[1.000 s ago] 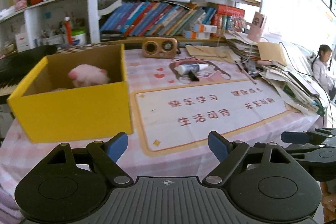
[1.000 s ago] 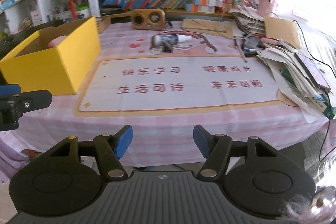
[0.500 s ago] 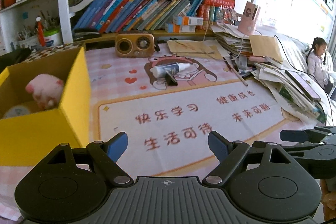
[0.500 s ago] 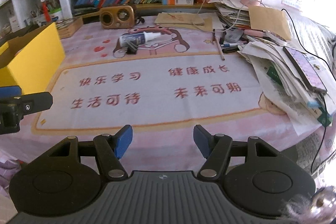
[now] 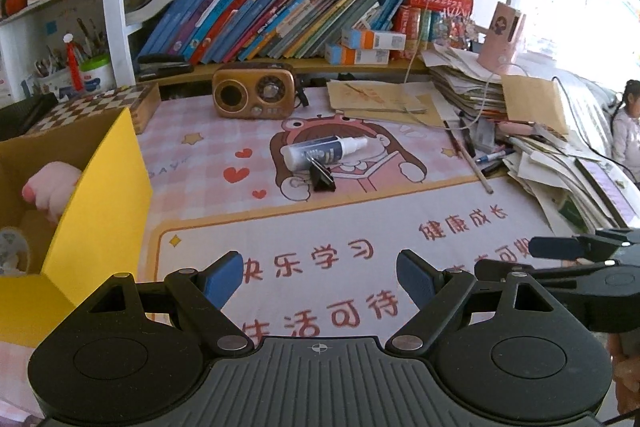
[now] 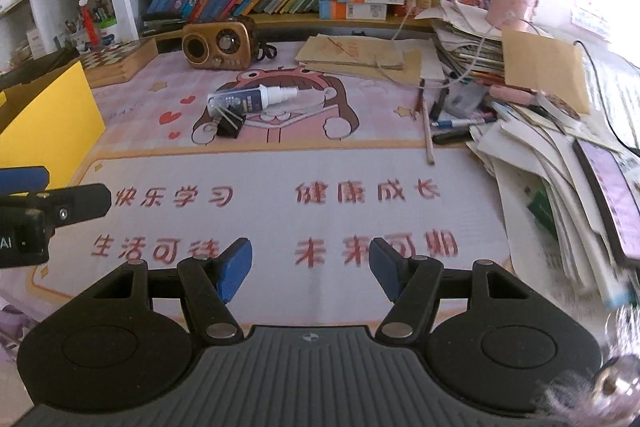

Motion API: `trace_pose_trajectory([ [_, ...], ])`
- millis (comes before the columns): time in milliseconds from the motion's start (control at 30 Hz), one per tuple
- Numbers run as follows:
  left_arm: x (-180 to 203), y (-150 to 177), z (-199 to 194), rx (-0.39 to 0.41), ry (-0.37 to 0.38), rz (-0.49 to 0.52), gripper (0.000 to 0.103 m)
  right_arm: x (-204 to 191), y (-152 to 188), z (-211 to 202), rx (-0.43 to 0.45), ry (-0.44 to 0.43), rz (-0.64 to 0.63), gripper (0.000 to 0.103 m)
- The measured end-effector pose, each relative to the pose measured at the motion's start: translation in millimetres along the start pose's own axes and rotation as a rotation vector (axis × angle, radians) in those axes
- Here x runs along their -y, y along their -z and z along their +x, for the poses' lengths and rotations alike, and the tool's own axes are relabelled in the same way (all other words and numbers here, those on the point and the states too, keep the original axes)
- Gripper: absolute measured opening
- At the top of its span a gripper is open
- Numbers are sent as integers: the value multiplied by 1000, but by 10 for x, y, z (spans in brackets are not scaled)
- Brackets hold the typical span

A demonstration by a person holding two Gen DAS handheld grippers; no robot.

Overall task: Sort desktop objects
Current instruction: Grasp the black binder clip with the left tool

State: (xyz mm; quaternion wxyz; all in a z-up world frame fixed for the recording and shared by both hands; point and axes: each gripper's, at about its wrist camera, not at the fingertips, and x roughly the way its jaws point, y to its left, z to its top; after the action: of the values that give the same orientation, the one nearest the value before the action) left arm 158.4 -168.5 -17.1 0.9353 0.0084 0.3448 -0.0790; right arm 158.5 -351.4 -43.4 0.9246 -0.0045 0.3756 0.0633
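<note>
**Both grippers empty above the desk mat**

The left gripper [image 5: 320, 277] hangs over the near part of the printed mat [image 5: 360, 235], its blue fingers [image 5: 222, 277] spread wide with nothing between them. The right gripper [image 6: 310, 269] is beside it, fingers [image 6: 236, 267] released too, the gap narrower and empty. Farther back on the desk [image 6: 132, 99], a white spray bottle [image 5: 324, 151] lies on its side over the cartoon print, a black binder clip [image 5: 322, 175] touching its near side. The yellow box [image 5: 100, 203] stands at the left edge of the mat with a pink plush toy [image 5: 54, 187] inside. A brown retro radio [image 5: 254, 91] sits by the bookshelf [image 5: 280, 23], and a paper stack [image 6: 540, 163] crowds the right side.
</note>
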Motion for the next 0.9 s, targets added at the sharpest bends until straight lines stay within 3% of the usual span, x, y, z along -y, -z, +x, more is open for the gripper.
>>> trace_pose_trajectory([
  [333, 59, -292, 350, -2, -81, -32, 86, 206, -359, 387, 10, -79, -42, 63],
  [667, 86, -540, 925, 5, -75, -94, 84, 375, -514, 696, -14, -88, -63, 63],
  [900, -31, -699, 1398, -10, -41, -208, 57, 399, -679, 870, -3, -96, -91, 63],
])
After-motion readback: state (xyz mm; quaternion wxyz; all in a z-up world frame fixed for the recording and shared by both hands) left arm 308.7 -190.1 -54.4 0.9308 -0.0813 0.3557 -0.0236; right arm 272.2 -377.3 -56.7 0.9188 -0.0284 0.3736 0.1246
